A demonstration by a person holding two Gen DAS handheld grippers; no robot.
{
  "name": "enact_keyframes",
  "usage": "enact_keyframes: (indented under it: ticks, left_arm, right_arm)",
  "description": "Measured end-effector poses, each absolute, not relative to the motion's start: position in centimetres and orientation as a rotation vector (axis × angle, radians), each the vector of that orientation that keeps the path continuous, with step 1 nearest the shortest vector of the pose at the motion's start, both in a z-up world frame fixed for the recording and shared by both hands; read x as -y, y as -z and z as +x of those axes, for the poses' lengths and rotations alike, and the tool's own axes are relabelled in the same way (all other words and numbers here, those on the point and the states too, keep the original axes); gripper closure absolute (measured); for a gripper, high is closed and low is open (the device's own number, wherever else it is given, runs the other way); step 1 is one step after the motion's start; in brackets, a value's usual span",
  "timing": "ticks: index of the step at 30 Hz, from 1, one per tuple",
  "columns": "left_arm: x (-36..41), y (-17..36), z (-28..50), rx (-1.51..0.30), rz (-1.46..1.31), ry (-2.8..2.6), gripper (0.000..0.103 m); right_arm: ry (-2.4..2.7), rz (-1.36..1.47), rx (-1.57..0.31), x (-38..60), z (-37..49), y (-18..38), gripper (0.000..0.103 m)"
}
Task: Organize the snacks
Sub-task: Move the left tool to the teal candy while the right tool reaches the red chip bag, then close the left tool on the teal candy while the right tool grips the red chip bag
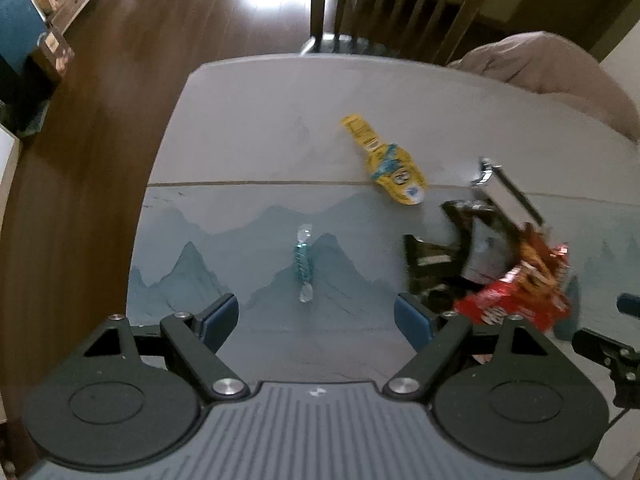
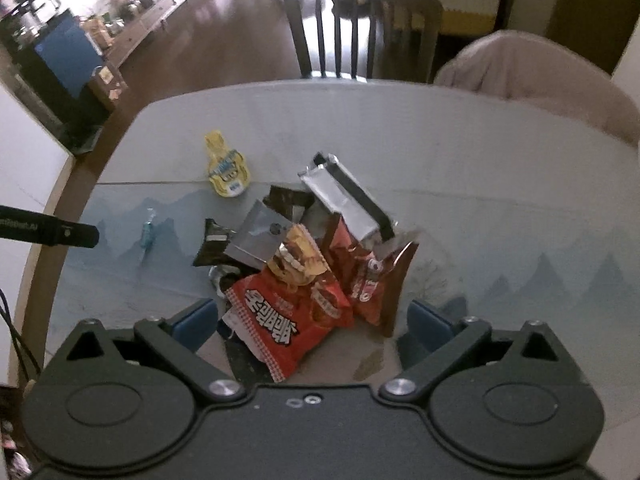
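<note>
Blue-padded, the left gripper point(image 1: 316, 312) stands spread above a teal wrapped candy point(image 1: 303, 263) – nothing pinched. The right gripper point(image 2: 314, 322) gapes too, over a heap of red snack packets point(image 2: 280, 320). Farther left on the table point(image 2: 500, 152) lies a yellow packet point(image 2: 227, 174).

A dark slatted chair point(image 2: 360, 24) stands behind the table point(image 2: 480, 152), beside a beige draped cloth point(image 2: 540, 80).

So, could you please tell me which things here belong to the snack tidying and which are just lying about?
Job:
- yellow snack pouch
- teal wrapped candy
- red crinkly snack bag
- silver foil packet
- black wrapper

Lying about:
- dark wooden chair
- beige cloth
</note>
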State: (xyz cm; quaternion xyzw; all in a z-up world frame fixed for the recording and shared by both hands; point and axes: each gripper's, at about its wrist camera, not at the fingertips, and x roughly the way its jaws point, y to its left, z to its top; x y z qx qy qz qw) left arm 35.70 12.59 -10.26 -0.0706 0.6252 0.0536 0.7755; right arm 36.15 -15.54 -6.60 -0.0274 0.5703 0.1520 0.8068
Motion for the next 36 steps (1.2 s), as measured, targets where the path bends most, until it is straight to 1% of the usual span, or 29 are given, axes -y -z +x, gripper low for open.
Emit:
enact_keyframes:
  ticks: [5,10,14,17,18,20,21,22,23,24,26,27,28,30,31,32,34,36]
  left_arm:
    - [-14.2,12.9,37.9,-1.383,-0.189,-0.148,0.018]
    - [-14.8,15.1,39.3,-1.423,-0.207,-0.143,0.018]
    - [-15.3,16.4,40.3,-1.425,-0.223,-0.169,0.019]
    - [-15.3,17.6,40.8,-1.440,-0.228,-0.178,0.019]
    - [-15.2,17.9,40.9,-1.443,-0.228,-0.177,0.024]
    - [-15.0,18.6,41.0,-1.454,-0.213,-0.180,0.029]
    - [-14.9,19.0,41.0,-1.461,-0.209,-0.183,0.035]
    - [-14.9,19.5,41.0,-1.471,-0.210,-0.187,0.039]
    - [-14.9,19.8,41.0,-1.475,-0.216,-0.189,0.045]
    - [-14.9,20.1,41.0,-1.478,-0.219,-0.193,0.046]
    - [-14.7,20.2,41.0,-1.455,-0.217,-0.196,0.050]
    - [-14.6,20.2,41.1,-1.446,-0.212,-0.195,0.050]
    - [-14.4,20.2,41.1,-1.440,-0.205,-0.196,0.052]
    - [-14.1,20.1,41.2,-1.431,-0.193,-0.195,0.062]
    - [-13.8,20.0,41.2,-1.427,-0.182,-0.186,0.066]
    - [-13.6,20.0,41.1,-1.424,-0.173,-0.177,0.071]
    - [-13.3,19.8,40.9,-1.419,-0.164,-0.181,0.077]
    - [-13.2,19.8,40.7,-1.414,-0.165,-0.181,0.089]
  right_arm:
    - [-0.174,0.131,-1.285,15.9,37.6,8.9,0.002]
    - [-0.001,0.325,-1.301,16.5,37.9,10.9,0.003]
    - [0.084,0.384,-1.291,15.9,37.8,11.6,0.003]
    - [0.110,0.375,-1.293,14.7,37.7,12.1,0.003]
    - [0.119,0.357,-1.291,14.3,37.7,12.3,0.003]
    - [0.146,0.335,-1.284,13.9,37.6,12.7,0.006]
    - [0.153,0.336,-1.288,13.9,37.7,12.9,0.007]
    - [0.157,0.335,-1.294,14.0,37.7,13.1,0.007]
    - [0.156,0.332,-1.298,14.0,37.7,13.3,0.010]
    - [0.151,0.327,-1.299,14.0,37.7,13.4,0.014]
    - [0.144,0.325,-1.296,13.9,37.7,13.6,0.015]
    - [0.141,0.323,-1.294,13.9,37.7,13.6,0.018]
    - [0.139,0.321,-1.293,13.9,37.7,13.7,0.020]
    - [0.123,0.322,-1.294,13.9,37.7,13.8,0.027]
    - [0.114,0.325,-1.293,13.9,37.7,13.7,0.030]
    - [0.113,0.320,-1.292,13.9,37.6,13.6,0.031]
    - [0.107,0.311,-1.286,13.7,37.7,13.6,0.032]
    - [0.102,0.303,-1.281,13.7,37.6,13.6,0.035]
